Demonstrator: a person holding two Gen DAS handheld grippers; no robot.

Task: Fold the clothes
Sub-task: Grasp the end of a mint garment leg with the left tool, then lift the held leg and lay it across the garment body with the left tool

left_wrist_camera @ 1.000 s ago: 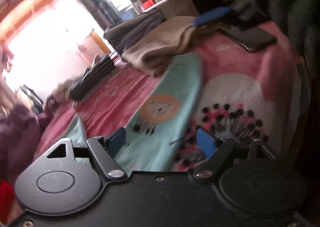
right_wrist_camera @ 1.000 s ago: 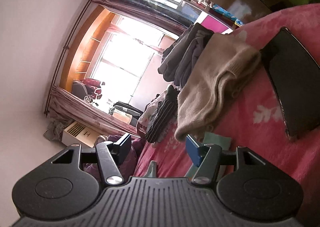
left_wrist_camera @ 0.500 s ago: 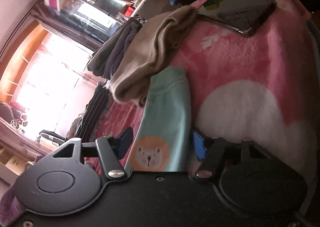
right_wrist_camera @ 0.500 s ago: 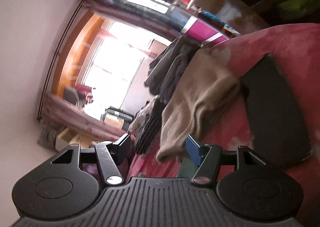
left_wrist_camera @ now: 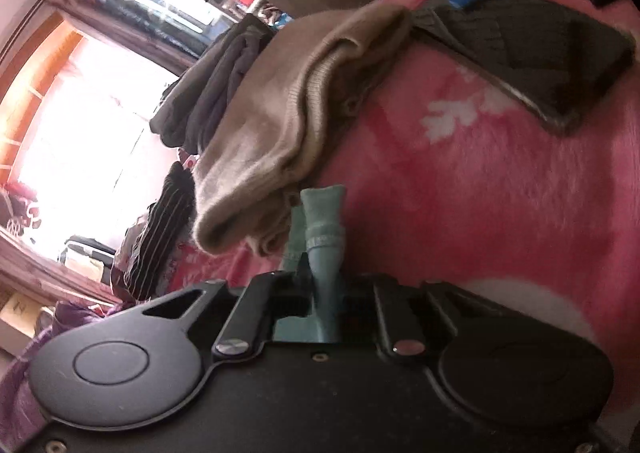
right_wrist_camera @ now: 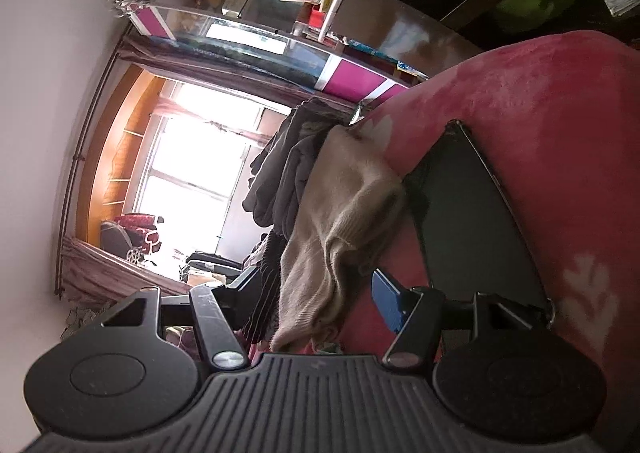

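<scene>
Jaws just closed on teal garment — right jaws apparently apart, empty.

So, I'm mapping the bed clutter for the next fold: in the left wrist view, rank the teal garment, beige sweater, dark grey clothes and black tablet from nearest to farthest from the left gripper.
1. teal garment: pinched in the left gripper.
2. beige sweater: just beyond, up-left.
3. dark grey clothes and black tablet: farthest, left and right; too close to call.
</scene>
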